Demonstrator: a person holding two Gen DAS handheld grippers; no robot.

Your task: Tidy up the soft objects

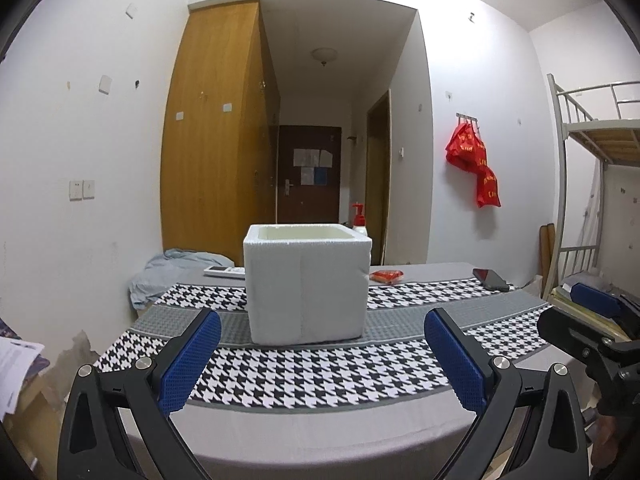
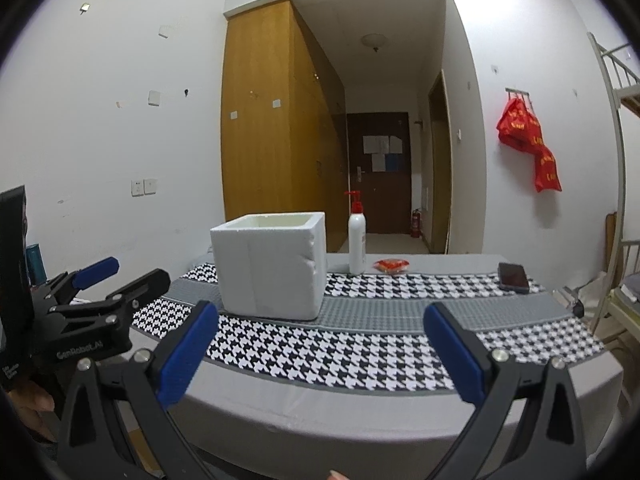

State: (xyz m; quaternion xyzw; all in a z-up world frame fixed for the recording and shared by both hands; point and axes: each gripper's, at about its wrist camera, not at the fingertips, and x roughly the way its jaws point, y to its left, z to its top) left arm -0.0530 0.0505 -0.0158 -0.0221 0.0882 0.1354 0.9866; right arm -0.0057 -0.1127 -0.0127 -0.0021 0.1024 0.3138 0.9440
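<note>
Both grippers (image 1: 322, 360) (image 2: 320, 354) level, fingers (image 1: 190, 364) apart

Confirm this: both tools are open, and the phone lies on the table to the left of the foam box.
One thing is wrong: the phone lies to the right of the foam box, near the table's far right edge, as the right wrist view shows. The left tool and right tool are indeed both open.
</note>
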